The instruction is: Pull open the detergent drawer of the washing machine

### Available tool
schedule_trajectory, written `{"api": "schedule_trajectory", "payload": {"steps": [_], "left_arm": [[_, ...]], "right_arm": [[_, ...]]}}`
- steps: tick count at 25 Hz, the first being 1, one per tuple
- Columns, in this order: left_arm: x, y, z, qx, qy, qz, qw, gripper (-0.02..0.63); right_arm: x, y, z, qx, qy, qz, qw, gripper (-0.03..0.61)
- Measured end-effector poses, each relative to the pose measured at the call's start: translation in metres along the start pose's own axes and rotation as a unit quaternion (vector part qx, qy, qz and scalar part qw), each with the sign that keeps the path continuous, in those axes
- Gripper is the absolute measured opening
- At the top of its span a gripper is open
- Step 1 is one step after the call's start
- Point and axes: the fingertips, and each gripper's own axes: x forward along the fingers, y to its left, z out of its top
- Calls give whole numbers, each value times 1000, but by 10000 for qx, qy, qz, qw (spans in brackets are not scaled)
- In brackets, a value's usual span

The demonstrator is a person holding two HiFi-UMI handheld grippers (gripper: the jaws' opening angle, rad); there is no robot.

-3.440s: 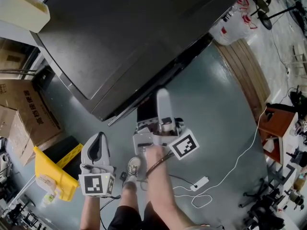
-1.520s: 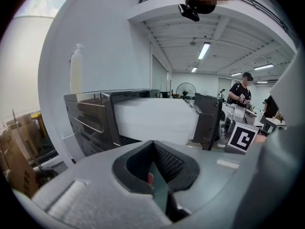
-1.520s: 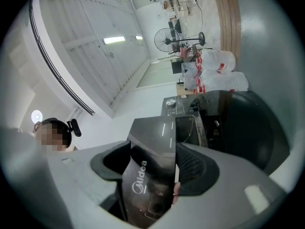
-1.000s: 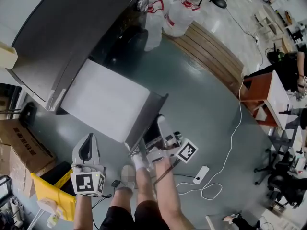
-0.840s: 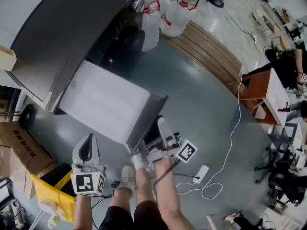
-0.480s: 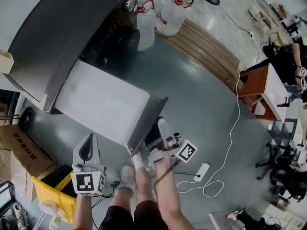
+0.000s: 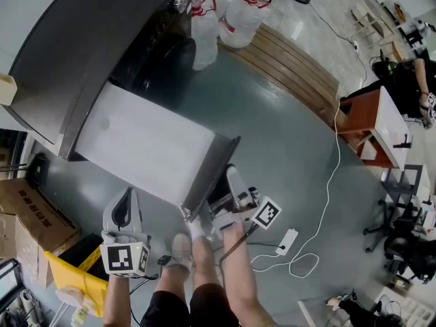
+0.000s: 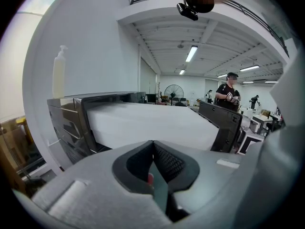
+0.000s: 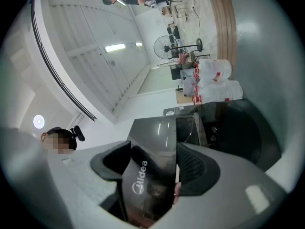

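Note:
The dark washing machine [image 7: 61, 39] fills the upper left of the head view. Its wide white detergent drawer [image 7: 146, 145] stands pulled far out. My right gripper [image 7: 228, 191] is shut on the drawer's dark front panel [image 7: 212, 169]. In the right gripper view that front panel [image 9: 155, 156], with a brand logo on it, sits clamped between the pads of the right gripper [image 9: 152, 175]. My left gripper [image 7: 127, 213] hangs to the drawer's left, shut with nothing in it. The left gripper view shows the left gripper [image 8: 153, 171] with its jaws together, and the white drawer [image 8: 152, 123] beyond it.
Large water bottles [image 7: 221, 12] and a wooden pallet [image 7: 293, 63] lie beyond the machine. Cardboard boxes [image 7: 24, 206] and a yellow object [image 7: 68, 271] are at the left. A power strip [image 7: 286, 238] with white cable lies on the floor by my shoes [image 7: 180, 247]. A reddish table [image 7: 364, 125] stands at the right.
The drawer was shut 3.4 s ago and now stands far out, with my right gripper on its front panel. Over the last second it came out slightly more. The left gripper stayed.

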Motion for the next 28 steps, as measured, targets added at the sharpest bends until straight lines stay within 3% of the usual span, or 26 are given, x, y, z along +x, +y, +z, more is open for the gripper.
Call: {"api": "schedule_trajectory", "payload": {"steps": [13, 28], "left_arm": [[1, -19, -2, -12, -27, -184, 9998, 11], [-3, -56, 5, 66, -163, -542, 9984, 11]], "right_arm": [[-1, -6, 1, 46, -34, 13, 10000, 299], [-10, -7, 7, -439, -42, -442, 9980, 299]]}}
